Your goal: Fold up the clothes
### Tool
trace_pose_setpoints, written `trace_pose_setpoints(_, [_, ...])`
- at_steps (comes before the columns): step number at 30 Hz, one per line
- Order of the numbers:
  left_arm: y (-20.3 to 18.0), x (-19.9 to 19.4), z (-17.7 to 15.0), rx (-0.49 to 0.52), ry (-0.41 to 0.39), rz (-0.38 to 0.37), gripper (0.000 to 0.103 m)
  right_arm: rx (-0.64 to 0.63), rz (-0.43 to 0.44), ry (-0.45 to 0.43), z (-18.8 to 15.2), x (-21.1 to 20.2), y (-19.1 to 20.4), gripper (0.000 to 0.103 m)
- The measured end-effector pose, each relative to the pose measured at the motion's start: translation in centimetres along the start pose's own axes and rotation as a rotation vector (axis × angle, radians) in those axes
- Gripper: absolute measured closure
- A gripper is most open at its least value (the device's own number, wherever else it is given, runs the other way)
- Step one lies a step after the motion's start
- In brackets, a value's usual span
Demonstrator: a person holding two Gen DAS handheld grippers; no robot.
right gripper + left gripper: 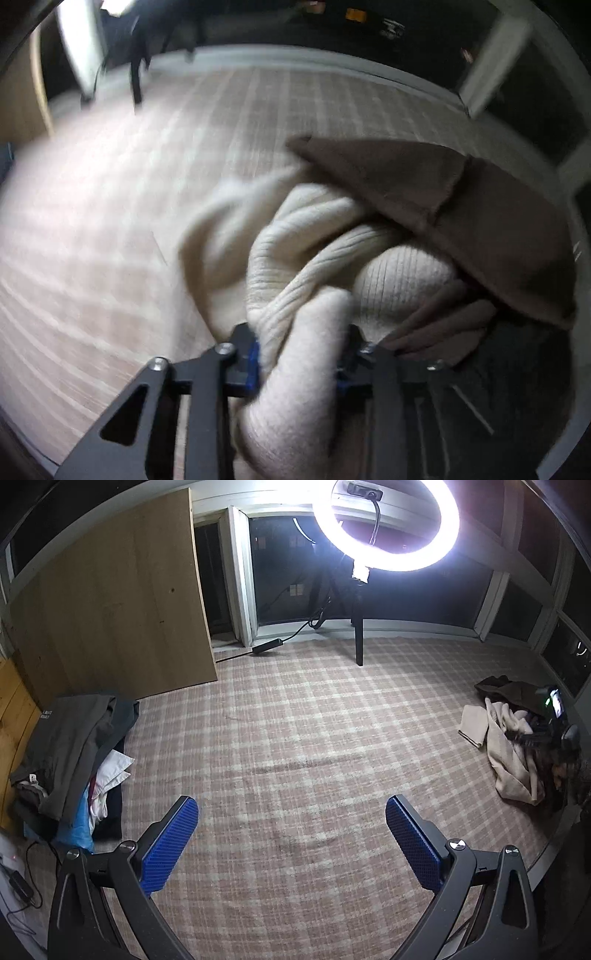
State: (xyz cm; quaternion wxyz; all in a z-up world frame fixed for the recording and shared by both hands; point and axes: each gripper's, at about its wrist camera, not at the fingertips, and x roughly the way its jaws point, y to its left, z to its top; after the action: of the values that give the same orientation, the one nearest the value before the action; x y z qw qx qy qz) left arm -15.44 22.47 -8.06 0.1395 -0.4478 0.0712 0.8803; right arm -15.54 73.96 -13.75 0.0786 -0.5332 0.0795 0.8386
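Observation:
A cream ribbed sweater lies crumpled on the checked carpet, and a brown garment lies over its far right side. My right gripper is shut on a thick fold of the sweater, which bulges out between the blue pads. A person's hand rests against the knit just to the right. In the left wrist view the same heap of cream sweater and brown garment sits at the far right. My left gripper hangs open over bare carpet with nothing between its fingers.
A pile of grey, white and blue clothes lies at the left by a leaning wooden board. A ring light on a stand is at the back. A small folded beige piece lies beside the heap. Cables trail at the lower left.

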Motion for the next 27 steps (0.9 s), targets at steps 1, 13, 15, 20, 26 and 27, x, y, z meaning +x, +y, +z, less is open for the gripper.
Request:
trace_pose_setpoints(1, [0.1,-0.1,0.0,0.002,-0.004,0.0,0.001,0.059,0.07,-0.04,0.3,-1.8,-0.8,0.081])
trace_pose_setpoints(13, [1.3,-2.7,0.8,0.013,-0.084,-0.045,0.001,0.183,0.42,-0.502,2.8,-24.9,0.2,0.088])
trace_pose_setpoints(15, [1.6,-3.7,0.8,0.012,-0.115,-0.059,0.001,0.107,0.296,-0.455,3.4,-26.0,2.8,0.088])
trace_pose_setpoints(20, [3.1,-5.1,-0.1,0.006,-0.146,-0.054,0.001,0.126,0.369,-0.374,2.2,-23.0,5.9,0.089])
trace_pose_setpoints(26, [6.3,-5.2,-1.3,-0.038,-0.124,-0.01,0.001,0.101,0.493,-0.443,3.9,-24.5,10.5,0.089])
trace_pose_setpoints(27, [6.8,-5.2,-1.5,-0.05,-0.124,-0.009,0.001,0.064,0.505,-0.476,4.2,-26.4,12.1,0.089])
